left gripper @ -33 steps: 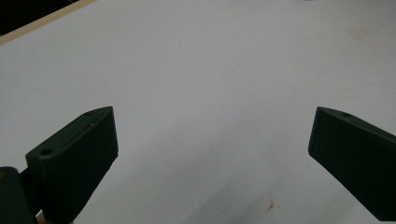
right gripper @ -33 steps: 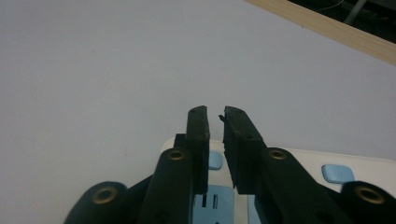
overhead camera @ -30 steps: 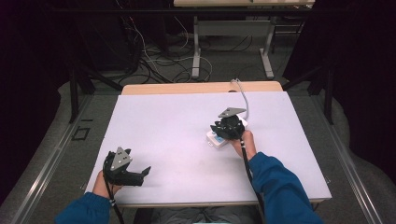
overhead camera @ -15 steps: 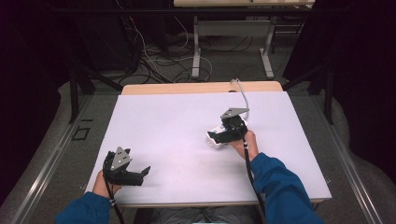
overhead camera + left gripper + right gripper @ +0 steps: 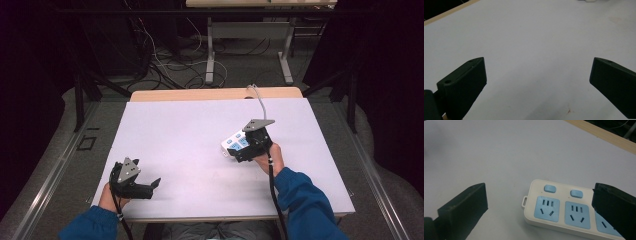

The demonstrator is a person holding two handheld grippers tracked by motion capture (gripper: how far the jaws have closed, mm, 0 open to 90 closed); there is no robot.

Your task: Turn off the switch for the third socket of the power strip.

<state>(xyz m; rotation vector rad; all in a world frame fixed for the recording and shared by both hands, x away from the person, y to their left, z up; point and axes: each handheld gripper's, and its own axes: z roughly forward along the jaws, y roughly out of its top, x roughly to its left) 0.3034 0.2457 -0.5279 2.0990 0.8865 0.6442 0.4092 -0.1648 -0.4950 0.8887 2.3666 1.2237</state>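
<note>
High view: white plastic power strip with blue sockets lies flat on the white-topped desk, right of centre, its grey cable running off toward 12 o'clock. Right tongs sit at its 5 o'clock end, jaws just opened wide, nothing pinched. Left tongs rest near the desk's 7 o'clock corner, also spread, empty. Right gripper view adds detail: two blue rocker switches above the sockets, a small hanging loop at the strip's end.
</note>
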